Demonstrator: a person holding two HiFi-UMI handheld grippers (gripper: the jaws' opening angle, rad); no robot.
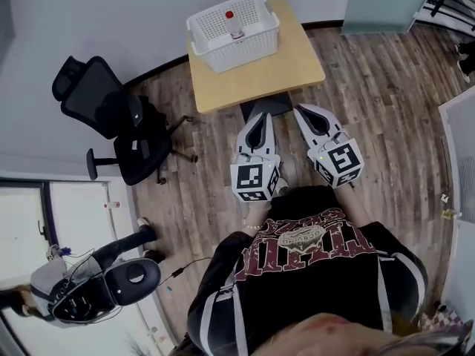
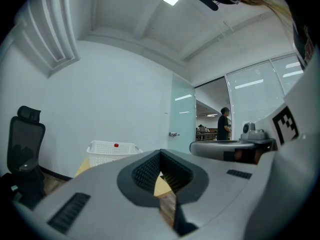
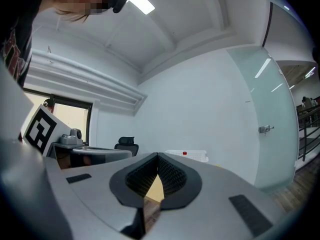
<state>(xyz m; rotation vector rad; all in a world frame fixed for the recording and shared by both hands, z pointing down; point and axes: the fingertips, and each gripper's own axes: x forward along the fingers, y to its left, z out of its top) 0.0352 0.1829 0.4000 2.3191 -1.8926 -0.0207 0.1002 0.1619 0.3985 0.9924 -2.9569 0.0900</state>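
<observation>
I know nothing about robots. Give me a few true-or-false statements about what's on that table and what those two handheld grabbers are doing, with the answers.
1. The white basket stands on the wooden table. True.
2. The red-capped bottle lies on the floor. False: it is inside the basket.
3. The left gripper holds the bottle. False: its fingers are closed on nothing, short of the table.
4. In the head view, a black office chair stands left of the table. True.
5. The right gripper has its fingers wide apart. False: they meet at the tips.
</observation>
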